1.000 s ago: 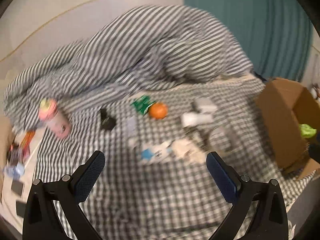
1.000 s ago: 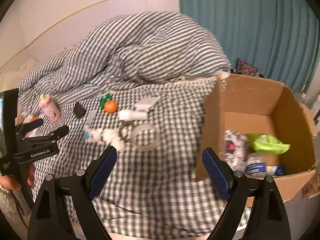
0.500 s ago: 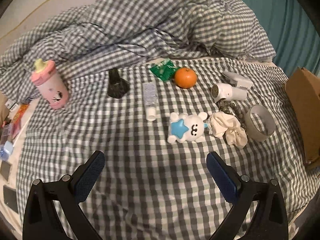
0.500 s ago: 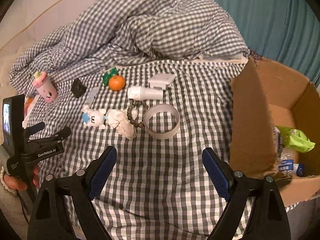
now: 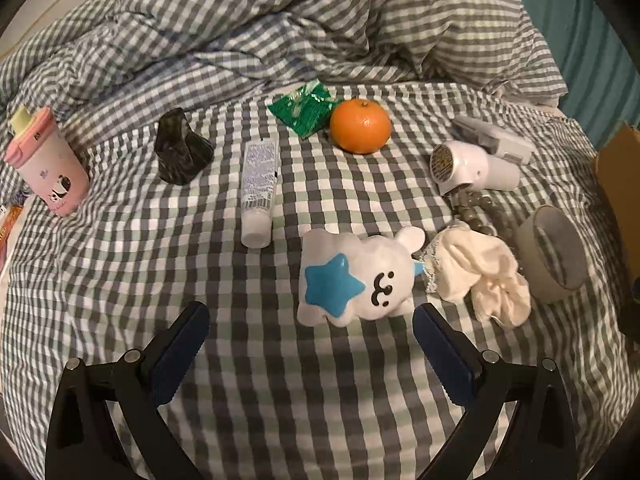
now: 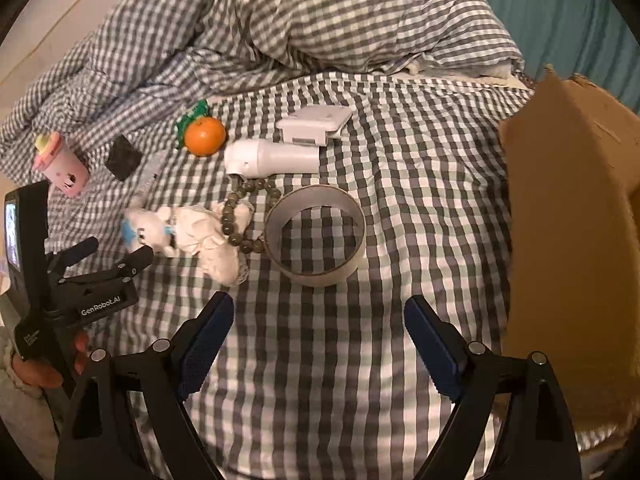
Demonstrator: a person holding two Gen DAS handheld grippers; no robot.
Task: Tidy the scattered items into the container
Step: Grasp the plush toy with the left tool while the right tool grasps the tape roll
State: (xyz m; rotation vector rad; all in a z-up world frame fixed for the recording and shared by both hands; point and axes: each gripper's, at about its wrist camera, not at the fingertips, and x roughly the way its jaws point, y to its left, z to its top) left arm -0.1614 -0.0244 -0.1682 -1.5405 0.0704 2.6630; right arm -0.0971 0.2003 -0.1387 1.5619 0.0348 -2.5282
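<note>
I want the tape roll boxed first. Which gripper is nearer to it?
Right. The right gripper hangs open just short of the tape roll, which lies straight ahead. The left gripper faces the plush toy; the roll sits off to its right.

Support surface: bed [image 5: 320,400] covered with a grey-and-white checked sheet; a matching duvet [image 5: 320,20] is bunched along the far side.

Lying directly on the sheet, left to right in the left wrist view:
- pink cup [image 5: 48,168], tilted
- dark crumpled object [image 5: 180,152]
- white tube [image 5: 259,188], cap toward camera
- green packet [image 5: 304,108] touching the orange [image 5: 360,126]
- white plush toy with blue star [image 5: 356,280]
- cream scrunchie [image 5: 480,276] just beside the toy
- bead bracelet [image 6: 244,216], partly over the scrunchie
- white hair dryer [image 5: 472,168], with a white flat case [image 6: 314,124] behind it
- tape roll [image 6: 316,236], lying flat

A cardboard box [image 6: 568,220] is at the right edge of the bed.
</note>
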